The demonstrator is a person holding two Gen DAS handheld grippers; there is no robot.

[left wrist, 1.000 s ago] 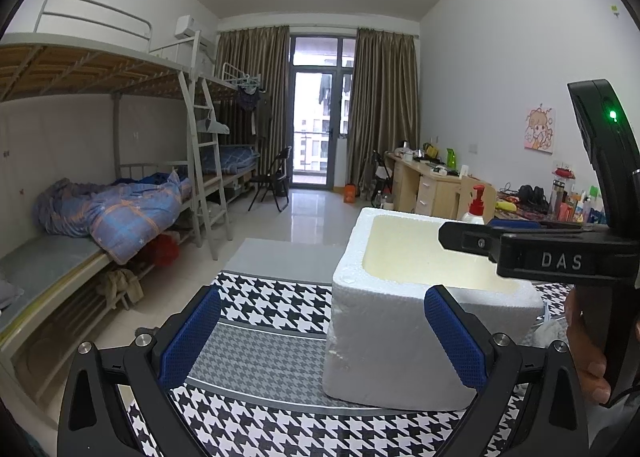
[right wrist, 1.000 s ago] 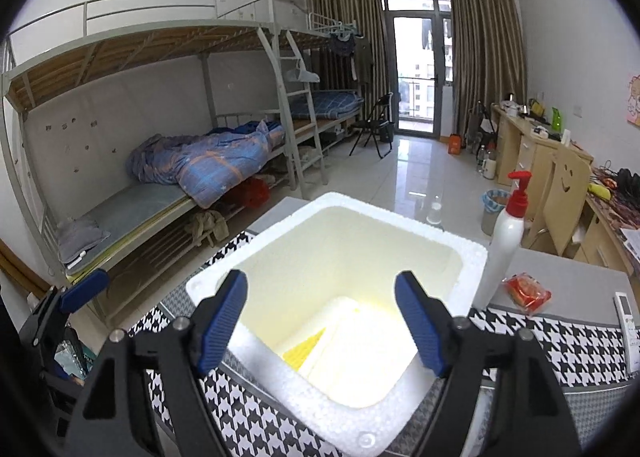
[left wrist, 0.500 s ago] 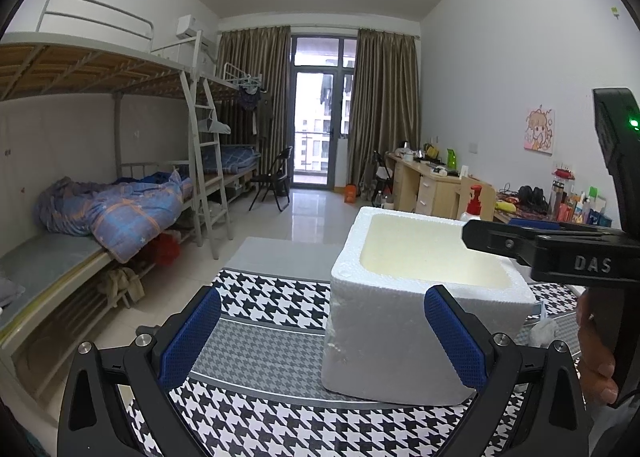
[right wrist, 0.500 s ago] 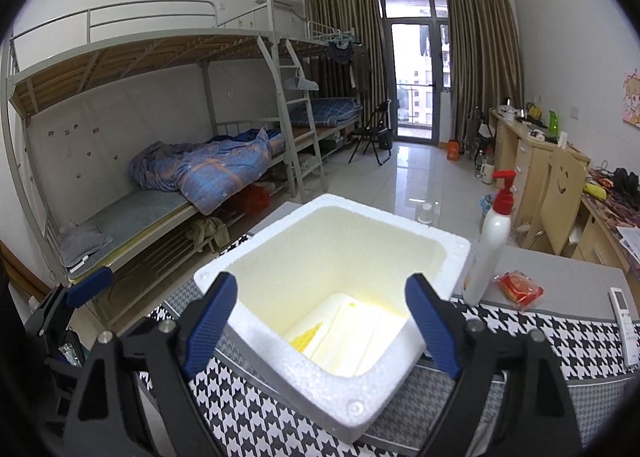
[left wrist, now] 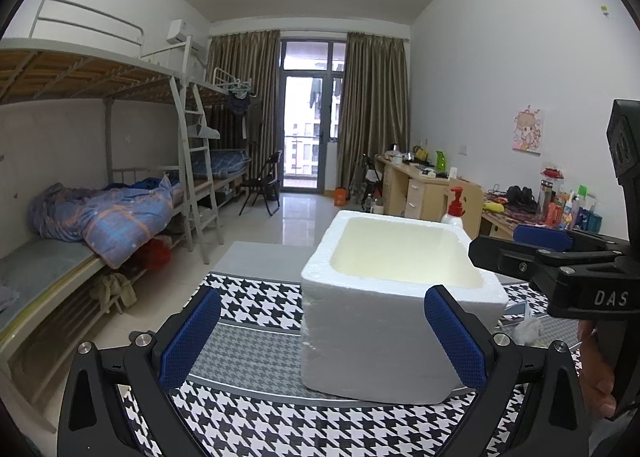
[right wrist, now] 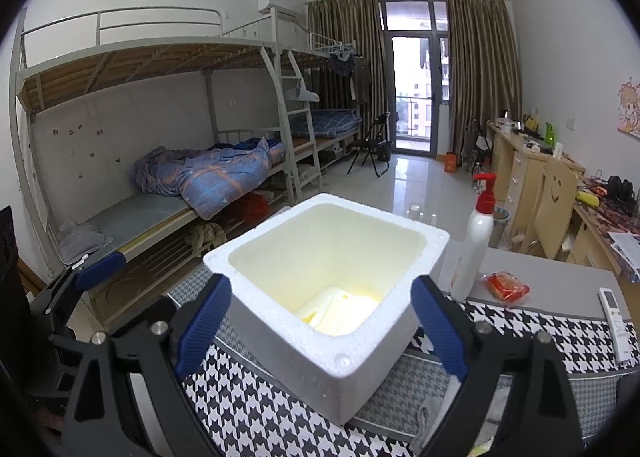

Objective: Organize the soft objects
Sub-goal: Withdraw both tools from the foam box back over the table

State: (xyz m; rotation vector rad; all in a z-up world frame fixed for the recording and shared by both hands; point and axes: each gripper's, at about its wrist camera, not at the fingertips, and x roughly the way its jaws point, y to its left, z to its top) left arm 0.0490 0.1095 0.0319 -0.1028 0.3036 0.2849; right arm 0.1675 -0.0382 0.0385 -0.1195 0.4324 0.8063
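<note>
At the bottom of the right wrist view, the right gripper (right wrist: 320, 325) spreads its blue pads wide, jaws opening, nothing pinched between them; only the near corner of the white foam box (right wrist: 320, 345) sits in the gap, untouched. The left gripper (left wrist: 320, 341) at the bottom of the left wrist view is also wide apart and empty, with the box's side wall just ahead of its right pad.

Just behind the right gripper's right pad, low right in that view, lies a pale crumpled soft thing (right wrist: 434, 409), a likely next pick, though what it is I cannot tell. A good approach would be to stay wide, lower over the bundle's middle, and close only once both pads straddle it, clear of the houndstooth cloth (right wrist: 248, 413).

Only the right wrist view looks down into the box, showing pale yellowish pieces (right wrist: 340, 309) on its floor, plus the pump bottle (right wrist: 476, 241) and red packet (right wrist: 506, 285) beyond. The left wrist view shows just the rim, yet it alone shows the person's hand (left wrist: 596, 373) holding the other gripper.
</note>
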